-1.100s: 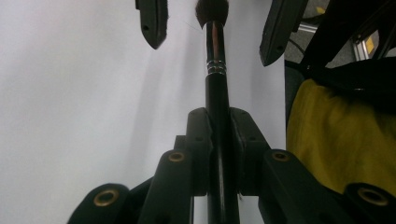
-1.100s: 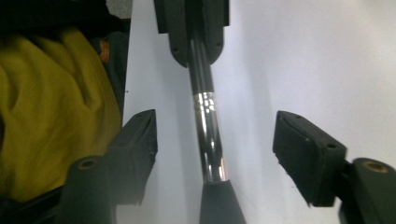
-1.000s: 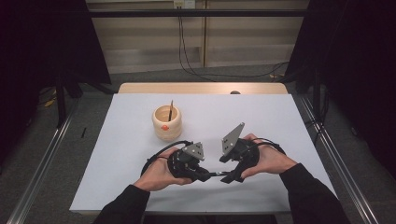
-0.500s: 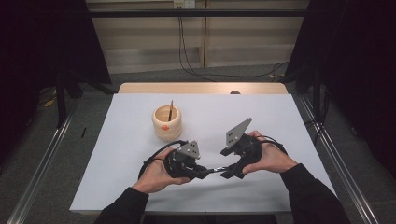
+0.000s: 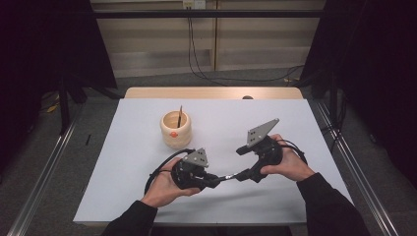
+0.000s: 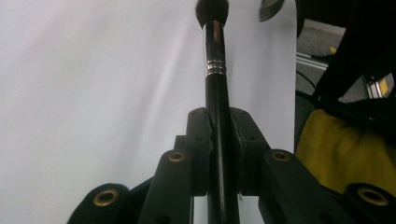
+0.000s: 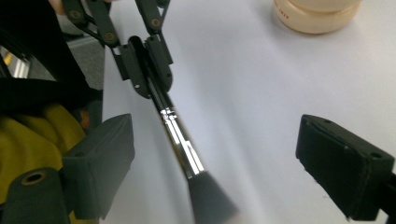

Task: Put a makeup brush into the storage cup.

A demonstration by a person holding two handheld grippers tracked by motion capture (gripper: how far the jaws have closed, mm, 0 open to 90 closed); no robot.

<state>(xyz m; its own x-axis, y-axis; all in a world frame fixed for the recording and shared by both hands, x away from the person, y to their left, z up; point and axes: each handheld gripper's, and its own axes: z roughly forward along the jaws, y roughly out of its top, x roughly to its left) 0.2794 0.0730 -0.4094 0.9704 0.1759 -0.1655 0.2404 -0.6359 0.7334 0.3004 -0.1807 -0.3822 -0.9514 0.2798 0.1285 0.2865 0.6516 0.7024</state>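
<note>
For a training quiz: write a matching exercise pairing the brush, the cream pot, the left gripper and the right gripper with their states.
Things:
1. brush
2. cream pot
3. left gripper
4. right gripper

States:
a. jaws have just been opening, apart around the bristle end
b. stands alone with a thin stick in it
c. clamped on a black handle
d. held level between both hands

Pairs: 1-d, 2-b, 3-c, 4-a

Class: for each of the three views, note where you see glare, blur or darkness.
High view: dark surroundings, white table evenly lit. Left gripper view: brush handle sharp, bristles at the top edge blurred. Right gripper view: glare on the brush's metal ferrule, bristles and near jaws soft.
</note>
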